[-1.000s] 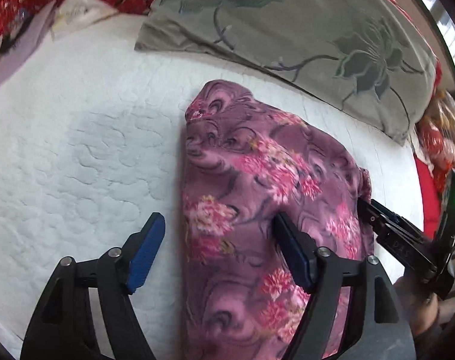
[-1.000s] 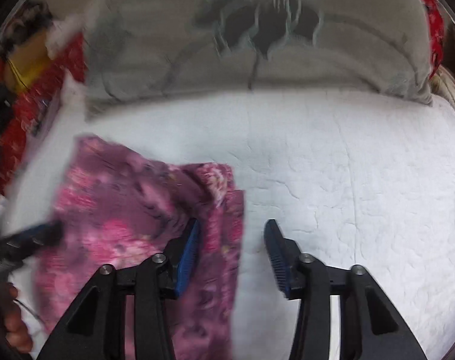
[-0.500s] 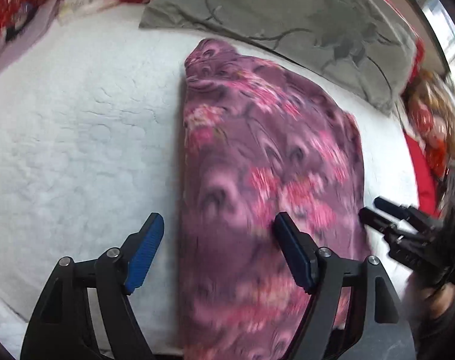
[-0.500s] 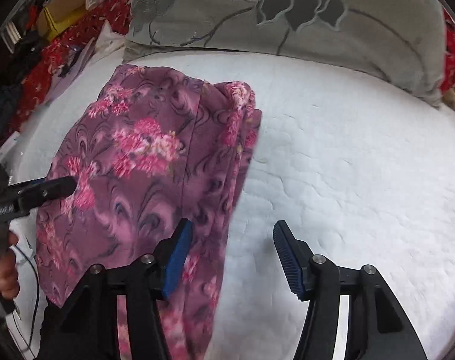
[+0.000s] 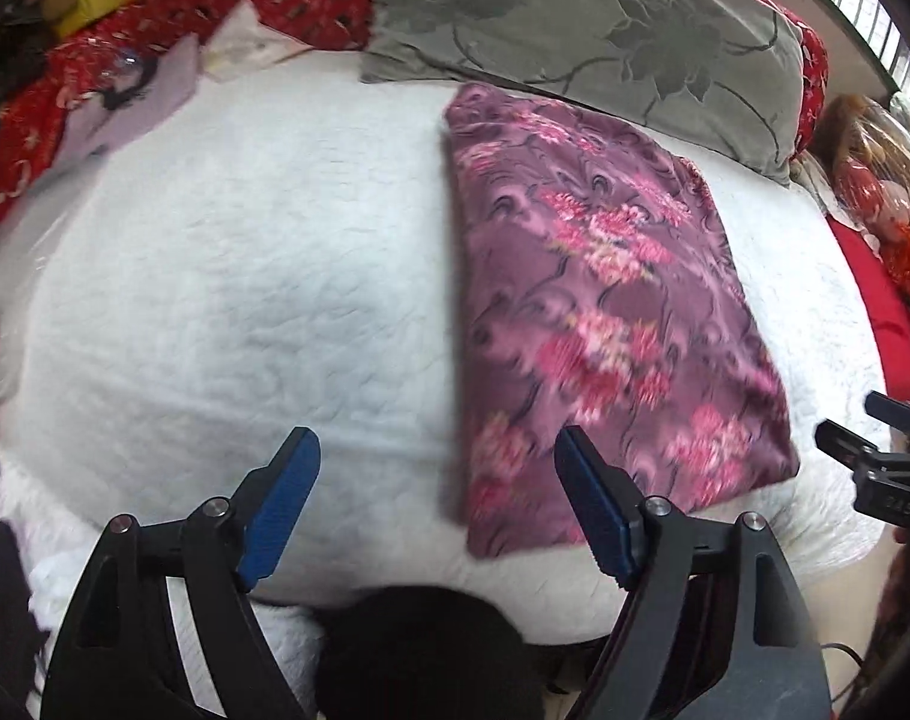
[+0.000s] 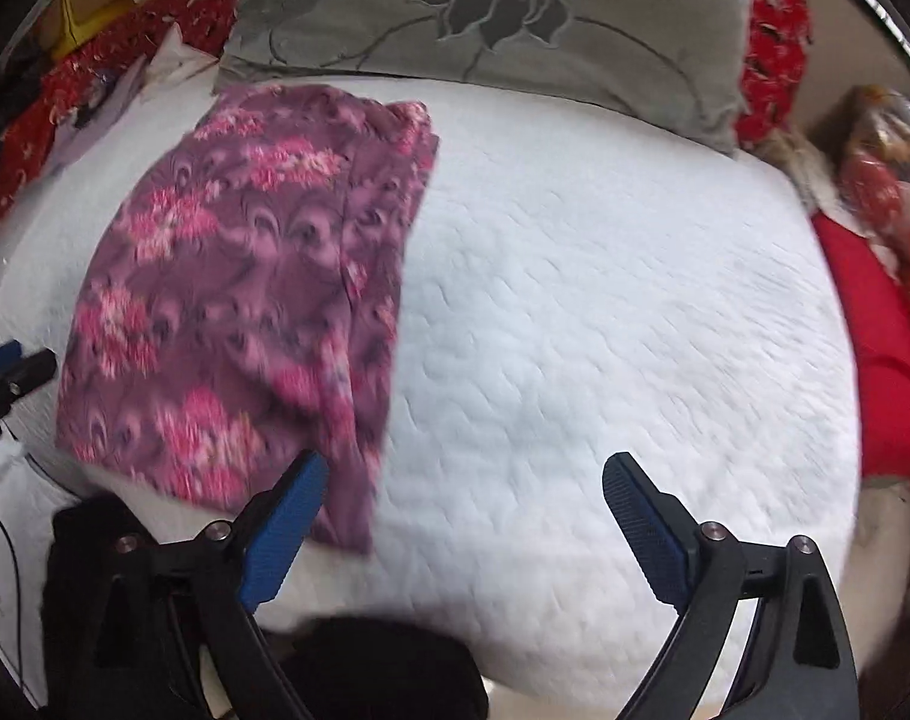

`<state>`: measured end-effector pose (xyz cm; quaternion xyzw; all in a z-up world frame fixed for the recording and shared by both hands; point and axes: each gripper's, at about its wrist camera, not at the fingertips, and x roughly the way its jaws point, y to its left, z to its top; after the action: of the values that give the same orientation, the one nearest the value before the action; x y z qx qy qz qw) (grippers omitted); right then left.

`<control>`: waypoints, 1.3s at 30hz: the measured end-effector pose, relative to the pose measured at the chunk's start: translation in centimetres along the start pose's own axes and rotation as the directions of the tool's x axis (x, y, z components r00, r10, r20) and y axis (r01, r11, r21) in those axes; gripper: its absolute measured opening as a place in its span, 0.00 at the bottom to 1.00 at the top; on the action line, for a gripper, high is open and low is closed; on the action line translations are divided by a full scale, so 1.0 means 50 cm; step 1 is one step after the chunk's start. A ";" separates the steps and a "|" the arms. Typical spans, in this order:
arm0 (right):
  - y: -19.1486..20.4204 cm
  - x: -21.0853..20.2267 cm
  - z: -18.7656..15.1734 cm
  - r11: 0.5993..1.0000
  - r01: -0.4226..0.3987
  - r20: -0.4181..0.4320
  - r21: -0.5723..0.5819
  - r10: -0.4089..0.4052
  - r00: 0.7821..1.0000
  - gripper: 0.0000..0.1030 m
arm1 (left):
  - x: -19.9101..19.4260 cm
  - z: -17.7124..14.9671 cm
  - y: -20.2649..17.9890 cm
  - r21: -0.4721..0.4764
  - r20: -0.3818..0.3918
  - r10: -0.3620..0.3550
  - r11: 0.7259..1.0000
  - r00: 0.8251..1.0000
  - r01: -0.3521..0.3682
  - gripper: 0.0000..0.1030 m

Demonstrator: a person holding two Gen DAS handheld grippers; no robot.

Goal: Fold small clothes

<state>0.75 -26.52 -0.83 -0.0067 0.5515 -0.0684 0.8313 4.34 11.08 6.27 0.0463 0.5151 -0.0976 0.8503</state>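
Observation:
A purple garment with pink flowers (image 5: 605,312) lies folded into a long rectangle on the white quilted bed (image 5: 245,276). It also shows in the right wrist view (image 6: 245,312). My left gripper (image 5: 437,504) is open and empty, held back above the bed's near edge, with its right finger over the garment's near end. My right gripper (image 6: 467,516) is open and empty, just right of the garment's near corner. The right gripper's tips show at the right edge of the left wrist view (image 5: 875,450).
A grey floral pillow (image 5: 605,24) lies behind the garment. Red patterned fabric and clutter (image 5: 155,42) sit at the back left. Red bedding (image 6: 881,360) lies at the right. A dark object (image 5: 419,654) is below the bed's near edge.
Both grippers have pulled back from the garment toward the bed's near edge. The garment stays flat and folded on the bed.

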 end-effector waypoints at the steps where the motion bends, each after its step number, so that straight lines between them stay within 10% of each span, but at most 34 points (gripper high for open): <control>1: 0.000 -0.007 -0.015 1.000 0.009 -0.011 -0.002 -0.009 1.000 0.91 | -0.009 -0.012 0.000 0.002 0.010 0.014 1.000 1.000 -0.014 0.78; 17: 0.018 -0.133 -0.089 0.994 0.111 0.258 -0.005 -0.106 0.960 0.92 | -0.046 -0.068 -0.097 0.141 0.083 0.081 0.986 0.993 -0.093 0.78; 39: 0.021 -0.153 -0.097 0.998 0.045 0.280 0.038 -0.054 0.958 0.92 | -0.087 -0.075 -0.117 0.144 0.123 0.031 0.988 0.992 -0.049 0.79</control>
<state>-6.50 -24.22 4.21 -0.0173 0.4264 -0.0963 0.8992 -2.12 6.57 8.47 0.1131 0.4531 -0.1206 0.8760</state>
